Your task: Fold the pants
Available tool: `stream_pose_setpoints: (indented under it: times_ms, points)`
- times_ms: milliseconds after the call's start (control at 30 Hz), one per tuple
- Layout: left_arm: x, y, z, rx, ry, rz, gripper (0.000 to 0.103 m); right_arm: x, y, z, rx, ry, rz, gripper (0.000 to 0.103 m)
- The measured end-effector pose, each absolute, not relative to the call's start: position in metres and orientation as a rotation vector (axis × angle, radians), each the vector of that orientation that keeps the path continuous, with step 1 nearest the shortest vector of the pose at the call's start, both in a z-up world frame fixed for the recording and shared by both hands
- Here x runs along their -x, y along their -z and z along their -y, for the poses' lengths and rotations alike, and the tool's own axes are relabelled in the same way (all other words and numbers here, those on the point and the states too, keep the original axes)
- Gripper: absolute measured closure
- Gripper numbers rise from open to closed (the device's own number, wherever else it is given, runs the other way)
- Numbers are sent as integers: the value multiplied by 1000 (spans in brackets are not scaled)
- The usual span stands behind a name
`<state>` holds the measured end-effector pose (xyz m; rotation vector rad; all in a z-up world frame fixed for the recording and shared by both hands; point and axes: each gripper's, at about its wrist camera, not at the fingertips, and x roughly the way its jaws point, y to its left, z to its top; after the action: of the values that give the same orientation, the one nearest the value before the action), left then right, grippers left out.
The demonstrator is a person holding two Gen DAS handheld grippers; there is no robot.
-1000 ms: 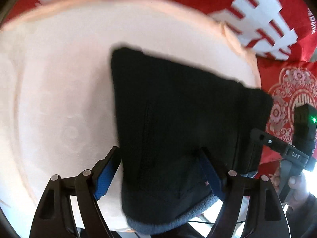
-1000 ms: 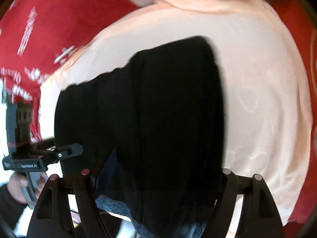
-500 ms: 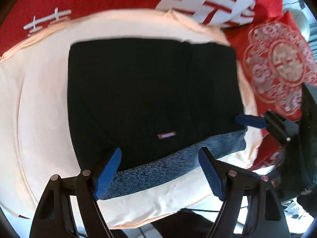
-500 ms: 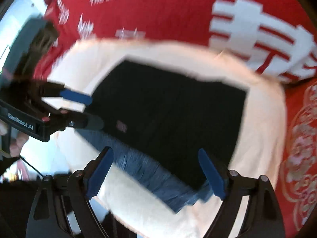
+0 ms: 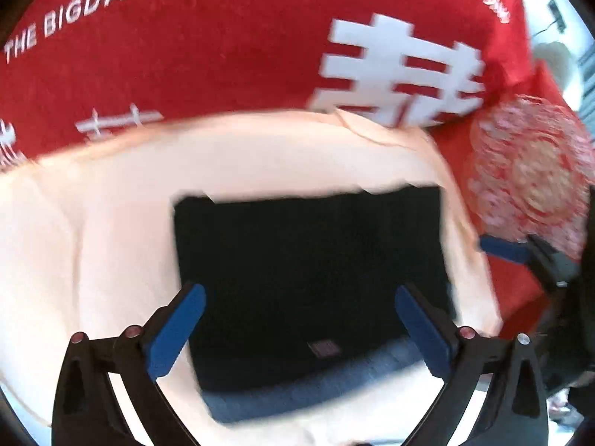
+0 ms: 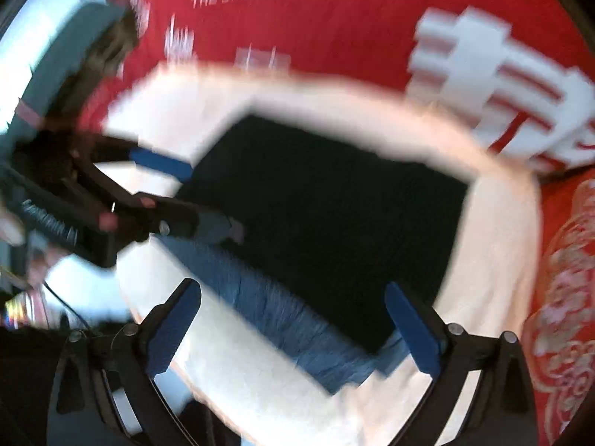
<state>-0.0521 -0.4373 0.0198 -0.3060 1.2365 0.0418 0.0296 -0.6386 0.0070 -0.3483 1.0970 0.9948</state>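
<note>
Pants [image 5: 308, 267] folded on cream cloth [image 5: 111, 223], red blanket [image 5: 223, 48] seemingly beneath.

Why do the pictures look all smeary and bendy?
Right wrist view: motion blur smears the pants and the red cloth lettering. Left wrist view: sharper, "THE BIGDAY" readable, pants' edges soft. Both: fisheye lens curves everything, corners dark.

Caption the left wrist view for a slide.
Left gripper opening above folded black pants on a cream cushion.
</note>
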Motion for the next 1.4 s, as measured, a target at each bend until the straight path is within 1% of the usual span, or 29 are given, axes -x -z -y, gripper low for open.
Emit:
stream_pose_setpoints:
  times_ms: [100,267,333,600,933,1000,1067,1200,1300,1400]
  points:
    - [22,13,429,264,-118,-1348,0,-67,-10,637,278,-928,-1067,1]
    - [11,37,421,316,-151,-1395,0,-106,12,601,354,-884,-1070,1]
    - [11,41,422,293,-143,-1397,0,-112,23,586,356,-900,-1104,1]
    - [-5,59,434,226,-110,-1441,0,-106,55,583,410,-931,-1184,1]
    - [-10,66,433,212,-82,-1459,0,-111,70,584,415,-937,-1225,0]
    - [-4,51,433,200,-82,-1436,0,-114,70,585,400,-943,-1241,0]
    - [14,29,429,214,-109,-1371,0,-117,66,583,410,-941,-1267,0]
    - [74,10,431,310,-128,-1348,0,-92,23,613,282,-898,-1220,0]
    - [108,16,444,311,-128,-1372,0,-50,13,633,218,-933,-1236,0]
    - [119,52,442,356,-159,-1502,0,-16,26,642,180,-969,-1296,0]
